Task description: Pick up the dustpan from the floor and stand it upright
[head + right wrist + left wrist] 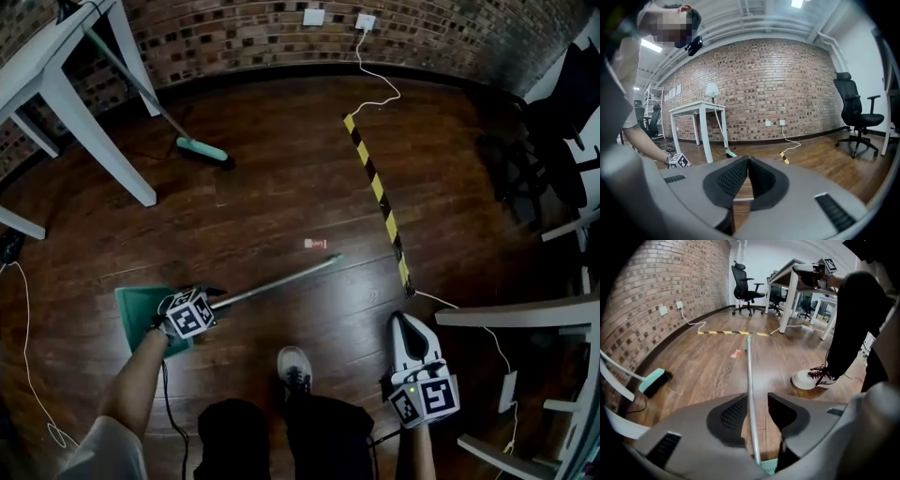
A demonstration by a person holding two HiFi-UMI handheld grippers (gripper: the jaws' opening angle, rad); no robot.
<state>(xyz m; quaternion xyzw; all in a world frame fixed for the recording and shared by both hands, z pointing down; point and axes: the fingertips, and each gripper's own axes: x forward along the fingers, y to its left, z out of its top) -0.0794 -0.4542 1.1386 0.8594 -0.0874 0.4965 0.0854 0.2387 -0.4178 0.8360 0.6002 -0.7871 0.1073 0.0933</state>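
A person bends over a dark wooden plank floor (281, 178) with a handheld gripper in each hand. The green plastic dustpan (137, 307) lies flat on the boards at the near left, and its long silver metal handle (281, 279) runs out to the right and away.

The left gripper (208, 302) is down at the point where the handle meets the pan. Its jaws stand apart with the handle between them. The handle lies close against one pad, though contact cannot be confirmed from this angle, and a clear gap shows on the other side.

The right gripper (405, 328) hangs at the near right, well apart from the dustpan. It is clenched, pads meeting at the tips, with nothing between them.

A white lace-up sneaker (294, 367) stands between the two grippers. At the far left, a teal-headed broom (202, 150) rests beside a white table (56, 84), and a yellow-and-black striped floor strip (375, 187) runs down the right.
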